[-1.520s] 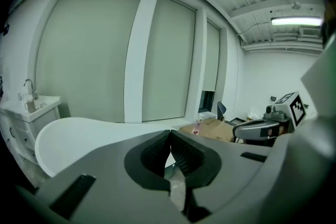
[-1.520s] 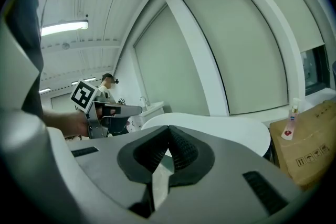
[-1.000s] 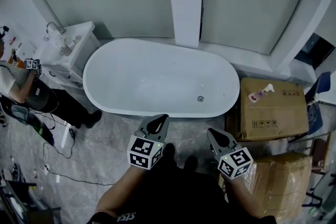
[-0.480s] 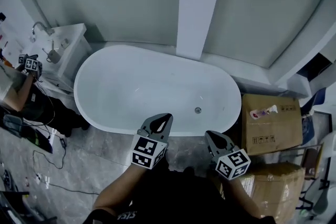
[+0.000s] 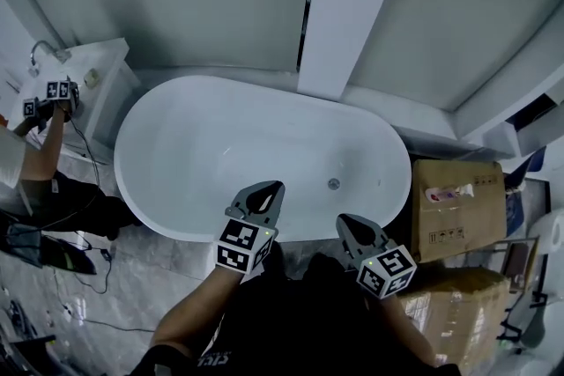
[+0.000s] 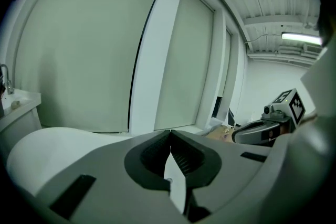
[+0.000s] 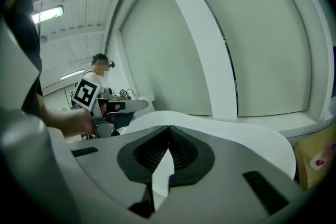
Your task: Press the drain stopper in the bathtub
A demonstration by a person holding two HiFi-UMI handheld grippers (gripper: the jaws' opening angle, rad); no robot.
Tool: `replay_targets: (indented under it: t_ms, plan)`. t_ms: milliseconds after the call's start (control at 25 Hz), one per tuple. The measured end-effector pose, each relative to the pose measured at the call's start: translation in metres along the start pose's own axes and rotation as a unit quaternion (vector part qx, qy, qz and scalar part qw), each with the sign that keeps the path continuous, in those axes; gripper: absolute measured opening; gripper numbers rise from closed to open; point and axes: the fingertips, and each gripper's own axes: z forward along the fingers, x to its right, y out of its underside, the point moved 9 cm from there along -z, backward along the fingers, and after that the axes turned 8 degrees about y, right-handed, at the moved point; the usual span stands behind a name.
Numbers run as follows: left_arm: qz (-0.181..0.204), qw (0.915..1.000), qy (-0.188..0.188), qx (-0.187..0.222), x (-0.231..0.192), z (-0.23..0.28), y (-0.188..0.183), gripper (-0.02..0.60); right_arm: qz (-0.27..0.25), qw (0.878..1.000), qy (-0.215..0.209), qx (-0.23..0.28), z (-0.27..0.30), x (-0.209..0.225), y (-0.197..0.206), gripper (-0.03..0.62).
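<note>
Just ahead of the right gripper, the near rim of the bathtub is lying between it and the drain stopper, which is sitting on the tub floor just beyond. This gripper and the left gripper are both hovering with jaws closed tip to tip, gripping nothing. The step in hand looks like the approach; next, one gripper is needing to reach over the rim and down. Farther right, a cardboard box is standing clear; far left, another person is working by a sink.

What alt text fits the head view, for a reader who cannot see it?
Seen from above, a white oval bathtub fills the middle, its drain stopper near the right end. The left gripper and right gripper, jaws shut, hover at its near rim; cardboard boxes stand at the right.
</note>
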Motion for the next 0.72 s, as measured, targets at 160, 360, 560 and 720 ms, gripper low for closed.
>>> replay_targets:
  t_ms: [160,360,560,720]
  plan:
    - [-0.014,0.9996,0.015,-0.020,-0.005,0.039,0.004,0.014,0.015,1.000,0.017,-0.007,0.013,0.035,0.001,0.014]
    - [-0.021,0.9986,0.020,-0.044,-0.006,0.086,-0.004,0.014,0.035,0.999,0.018,-0.023,0.033,0.078,-0.001,0.014]
    - [-0.014,0.9974,0.031,-0.064,0.007,0.131,-0.013,0.014,0.041,0.999,0.015,-0.023,0.041,0.122,-0.008,0.014]
    - [-0.014,0.9969,0.033,-0.070,0.021,0.160,-0.025,0.014,0.049,0.998,0.015,-0.023,0.039,0.156,-0.015,0.014]
